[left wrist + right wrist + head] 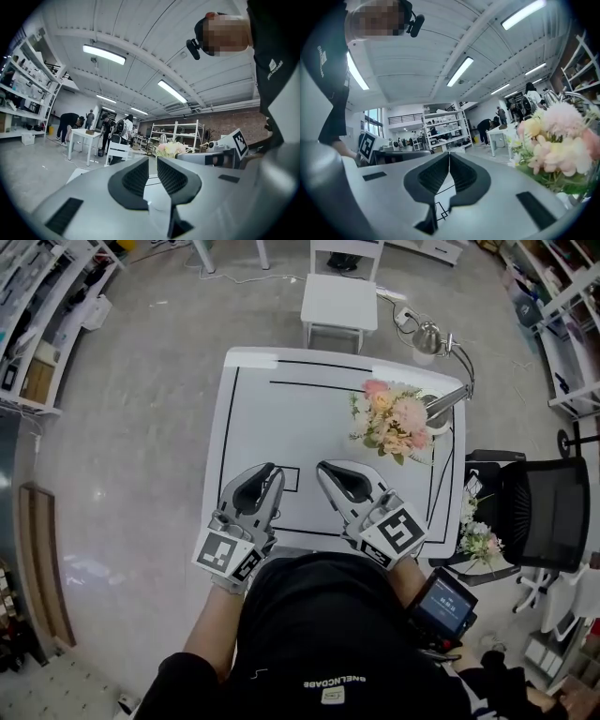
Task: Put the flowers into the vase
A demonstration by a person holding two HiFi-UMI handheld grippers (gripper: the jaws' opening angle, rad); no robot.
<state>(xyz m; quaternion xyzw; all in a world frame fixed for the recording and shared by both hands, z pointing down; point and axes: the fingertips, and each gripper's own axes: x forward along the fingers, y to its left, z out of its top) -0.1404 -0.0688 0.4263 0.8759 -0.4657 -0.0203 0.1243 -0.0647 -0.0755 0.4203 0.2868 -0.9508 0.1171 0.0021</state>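
Flowers (392, 423) in pink, peach and cream are seen bunched at the far right part of the white table (281, 418), close beside the desk lamp (429, 337). Whether their stems stand in a vase cannot be told, since the blooms cover what lies below. A second, smaller bunch of flowers (480, 540) is seen on the black office chair (548, 512) to the right of the table. A white chair (342, 301) is set at the table's far side.

Both grippers are held level over the near edge of the table, side by side and well apart from the bouquet. The jaws of the left gripper (270, 471) are drawn nearly together, a narrow slit being left between the pads, and nothing is held in it. The jaws of the right gripper (325, 468) are pressed together at their tips, with nothing pinched. In the right gripper view the bouquet is seen off to the right of the jaws.
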